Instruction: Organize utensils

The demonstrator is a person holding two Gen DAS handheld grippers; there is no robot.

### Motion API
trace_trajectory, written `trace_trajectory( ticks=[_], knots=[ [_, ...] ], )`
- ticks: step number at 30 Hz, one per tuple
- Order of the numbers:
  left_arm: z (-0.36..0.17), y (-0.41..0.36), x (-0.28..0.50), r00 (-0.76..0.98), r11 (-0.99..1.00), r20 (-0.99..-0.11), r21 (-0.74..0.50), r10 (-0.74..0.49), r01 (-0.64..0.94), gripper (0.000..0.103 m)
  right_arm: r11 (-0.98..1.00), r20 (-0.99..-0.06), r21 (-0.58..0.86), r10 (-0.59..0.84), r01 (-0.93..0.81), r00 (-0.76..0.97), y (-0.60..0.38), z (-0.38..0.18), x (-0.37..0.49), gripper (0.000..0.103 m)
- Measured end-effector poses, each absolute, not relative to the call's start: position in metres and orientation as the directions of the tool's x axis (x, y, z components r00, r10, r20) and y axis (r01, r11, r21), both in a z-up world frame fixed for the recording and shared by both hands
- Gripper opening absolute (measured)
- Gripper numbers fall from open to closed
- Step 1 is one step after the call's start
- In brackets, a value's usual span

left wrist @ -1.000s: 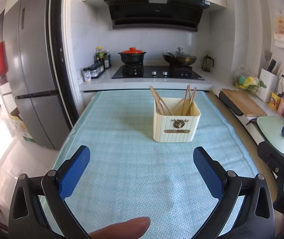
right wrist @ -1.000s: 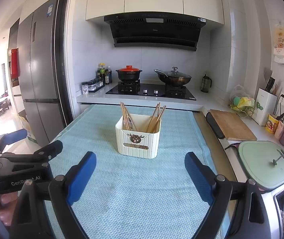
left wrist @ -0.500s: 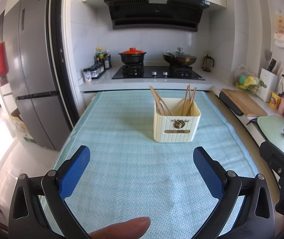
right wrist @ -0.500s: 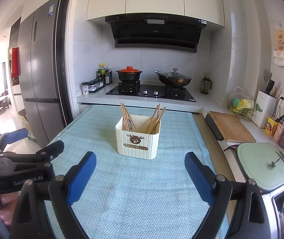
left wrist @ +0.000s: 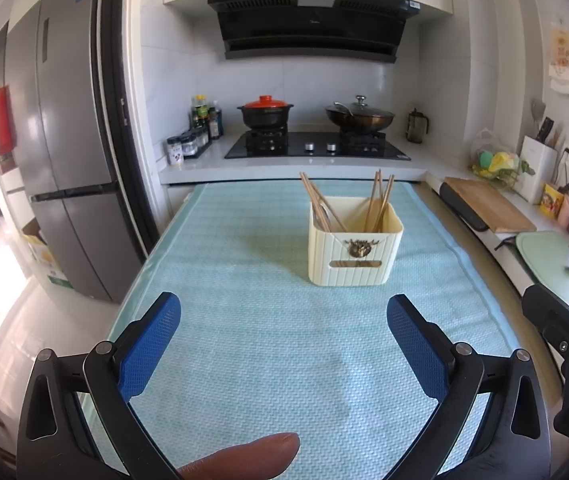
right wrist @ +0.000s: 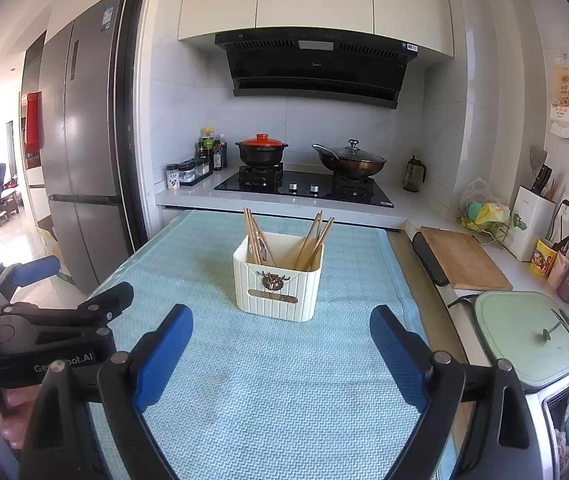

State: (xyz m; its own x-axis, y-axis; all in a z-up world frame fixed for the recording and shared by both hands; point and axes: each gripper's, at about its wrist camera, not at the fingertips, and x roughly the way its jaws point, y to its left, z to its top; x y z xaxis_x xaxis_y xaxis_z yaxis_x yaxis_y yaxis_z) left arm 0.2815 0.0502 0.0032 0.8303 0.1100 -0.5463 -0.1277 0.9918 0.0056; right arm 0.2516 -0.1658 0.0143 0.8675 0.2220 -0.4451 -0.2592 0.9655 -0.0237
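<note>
A cream ribbed utensil box (left wrist: 354, 248) stands on a light blue mat (left wrist: 268, 352); it also shows in the right wrist view (right wrist: 278, 286). Wooden chopsticks (left wrist: 378, 200) lean in its left and right compartments, and show in the right wrist view too (right wrist: 314, 242). My left gripper (left wrist: 284, 344) is open and empty, held above the mat short of the box. My right gripper (right wrist: 282, 354) is open and empty, also short of the box. The left gripper's body appears at the left of the right wrist view (right wrist: 56, 328).
A fridge (left wrist: 64, 160) stands at the left. A stove with a red-lidded pot (left wrist: 265, 114) and a wok (left wrist: 360, 118) is behind the mat. A cutting board (right wrist: 462, 258), a green lid (right wrist: 532, 334) and a knife block (right wrist: 530, 222) line the right counter.
The right gripper has risen slightly, so the box sits a little lower in its view. The left gripper has barely moved. Both stay open.
</note>
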Motion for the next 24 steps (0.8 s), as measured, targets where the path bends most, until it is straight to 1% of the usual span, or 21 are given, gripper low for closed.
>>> trace_trajectory(
  ticks=[24],
  knots=[
    [-0.0026, 0.0449, 0.2852, 0.823, 0.995, -0.561, -0.001, 0.085, -0.103, 0.103, 0.965, -0.451, -0.022, 0.223, -0.26, 0.864, -0.1671, 0.0128, 0.2514, 0.092]
  ],
)
